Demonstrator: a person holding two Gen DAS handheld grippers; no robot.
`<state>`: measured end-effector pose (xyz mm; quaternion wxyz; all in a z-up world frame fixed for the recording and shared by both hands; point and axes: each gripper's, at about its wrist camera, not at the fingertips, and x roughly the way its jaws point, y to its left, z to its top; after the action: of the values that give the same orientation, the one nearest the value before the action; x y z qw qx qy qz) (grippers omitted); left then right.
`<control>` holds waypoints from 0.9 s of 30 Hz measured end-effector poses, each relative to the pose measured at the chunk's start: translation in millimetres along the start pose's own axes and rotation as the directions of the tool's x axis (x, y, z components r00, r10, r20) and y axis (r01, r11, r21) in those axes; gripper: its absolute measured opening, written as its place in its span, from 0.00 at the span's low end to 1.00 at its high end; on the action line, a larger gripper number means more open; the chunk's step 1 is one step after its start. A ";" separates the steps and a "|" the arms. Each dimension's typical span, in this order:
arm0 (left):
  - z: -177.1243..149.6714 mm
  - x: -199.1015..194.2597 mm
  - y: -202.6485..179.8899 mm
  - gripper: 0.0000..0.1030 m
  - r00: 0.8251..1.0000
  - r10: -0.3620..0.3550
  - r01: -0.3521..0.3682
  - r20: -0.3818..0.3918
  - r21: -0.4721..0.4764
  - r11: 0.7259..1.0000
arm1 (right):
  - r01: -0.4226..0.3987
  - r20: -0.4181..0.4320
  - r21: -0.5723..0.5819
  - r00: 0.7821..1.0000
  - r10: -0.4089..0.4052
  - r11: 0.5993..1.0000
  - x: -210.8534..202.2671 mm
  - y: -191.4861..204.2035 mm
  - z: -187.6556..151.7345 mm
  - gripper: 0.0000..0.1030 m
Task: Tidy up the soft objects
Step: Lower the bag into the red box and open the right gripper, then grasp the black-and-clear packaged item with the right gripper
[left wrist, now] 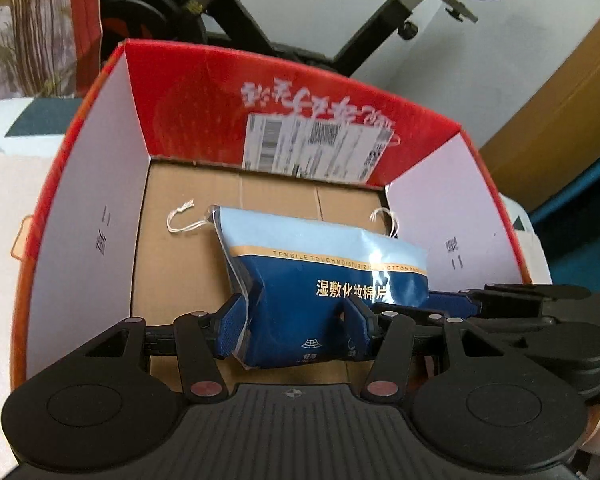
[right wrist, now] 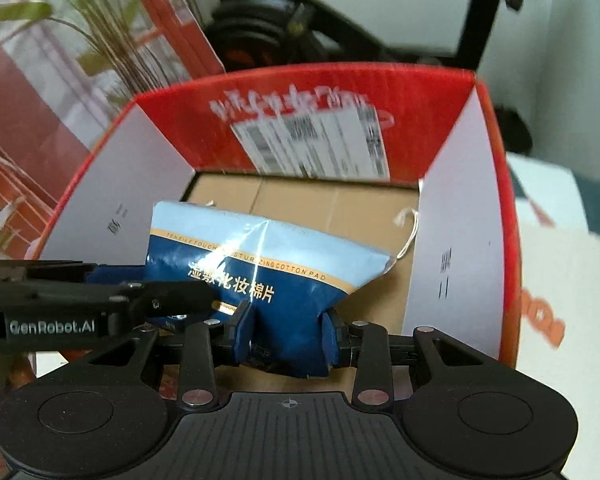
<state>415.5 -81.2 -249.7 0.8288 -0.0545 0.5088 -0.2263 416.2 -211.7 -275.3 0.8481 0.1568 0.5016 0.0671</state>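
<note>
The left gripper (left wrist: 296, 320) and the right gripper (right wrist: 288, 332) both clamped the soft blue plastic cotton-pad pouch (left wrist: 324, 280) above the open red cardboard box (left wrist: 80, 208).

Blue cotton pad pouch (right wrist: 260, 280) pinched between right gripper (right wrist: 288, 332) jaws, above open red cardboard box (right wrist: 500, 184), left gripper (right wrist: 112, 292) alongside.

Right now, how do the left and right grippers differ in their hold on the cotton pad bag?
The left gripper clamps the cotton pad bag with its fingers wider apart; the right gripper pinches a narrower, more crumpled part. The left gripper grips the bag's left side, the right gripper its right side. Both grip its dark-blue lower part, above the red box.
</note>
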 end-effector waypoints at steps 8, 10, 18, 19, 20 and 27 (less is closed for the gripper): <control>-8.2 2.5 9.6 0.57 0.999 0.006 -0.006 -0.045 -0.008 1.000 | 0.039 -0.087 0.031 0.996 -0.036 0.999 10.0 0.9 -3.0 0.33; -8.5 -3.0 1.1 0.60 0.999 0.026 -0.025 -0.023 0.023 0.999 | 0.051 -0.073 0.027 0.996 -0.049 0.998 5.5 0.3 -4.4 0.34; -11.7 -55.3 -6.2 0.60 0.994 0.027 -0.032 0.106 0.040 0.999 | 0.075 0.078 -0.023 0.994 -0.073 0.997 -45.8 12.1 -14.7 0.36; -13.6 -64.5 -7.3 0.60 0.992 0.025 -0.031 0.125 0.042 0.999 | 0.067 0.111 -0.026 0.992 -0.063 0.997 -57.0 13.4 -19.1 0.37; -16.6 -75.1 -7.3 0.60 0.990 0.024 -0.031 0.141 0.045 0.999 | 0.056 0.141 -0.029 0.989 -0.052 0.998 -67.1 15.3 -24.2 0.37; -40.4 -136.6 1.0 0.60 0.978 0.019 -0.035 0.207 0.077 0.996 | -0.007 0.276 -0.040 0.961 0.018 0.999 -115.5 20.1 -63.7 0.42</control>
<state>328.9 -15.9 -157.4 0.8816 -0.0372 0.4113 -0.2285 305.2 -211.5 -201.2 0.9121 0.1516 0.3761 0.0597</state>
